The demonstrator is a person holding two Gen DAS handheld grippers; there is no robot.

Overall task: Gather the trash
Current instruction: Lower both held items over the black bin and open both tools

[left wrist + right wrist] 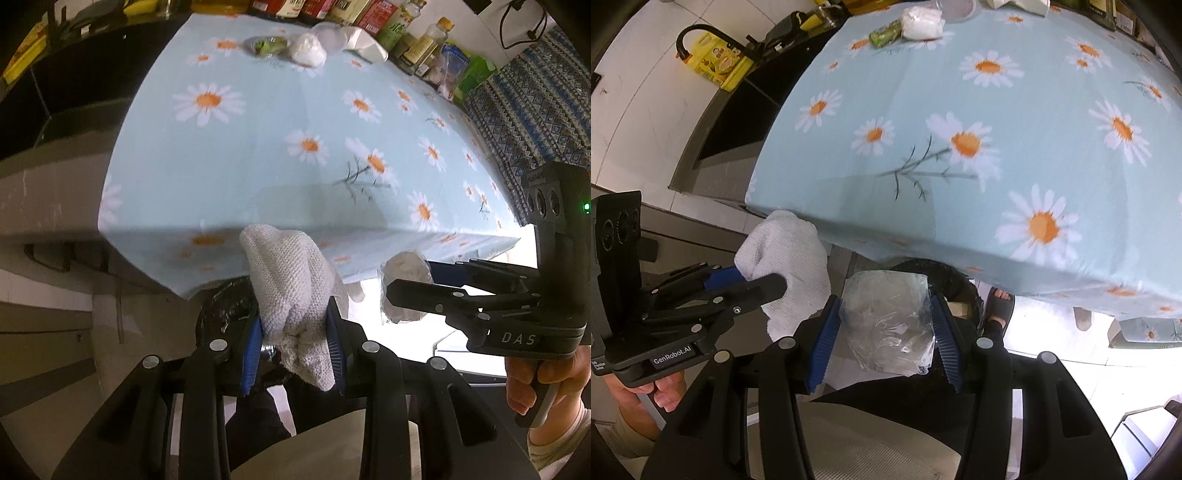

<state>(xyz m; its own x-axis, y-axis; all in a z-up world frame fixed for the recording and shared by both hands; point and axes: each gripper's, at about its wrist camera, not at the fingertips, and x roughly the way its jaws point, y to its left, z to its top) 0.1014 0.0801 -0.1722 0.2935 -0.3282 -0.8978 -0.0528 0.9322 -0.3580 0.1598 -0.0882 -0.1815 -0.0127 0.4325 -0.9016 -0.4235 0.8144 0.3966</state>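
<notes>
- A white knitted cloth (295, 288) is clamped between the blue pads of the left gripper (295, 347), whose fingers are closed tight on it; the cloth is held just off the near edge of the worktop (280, 147), above a black bin bag (225, 306).
- A crumpled clear plastic wrapper (886, 325) is pinched between the half-closed fingers of the right gripper (884, 339), also off the worktop's edge and above the dark bag.
- Both grippers are pointed steeply downward, side by side and near each other.
- Further trash is left at the worktop's far end: a white wad (308, 51) beside a green packet (267, 46).
- The worktop is covered by a pale blue daisy-print cloth, with bottles (417, 48) lined along its back edge.
</notes>
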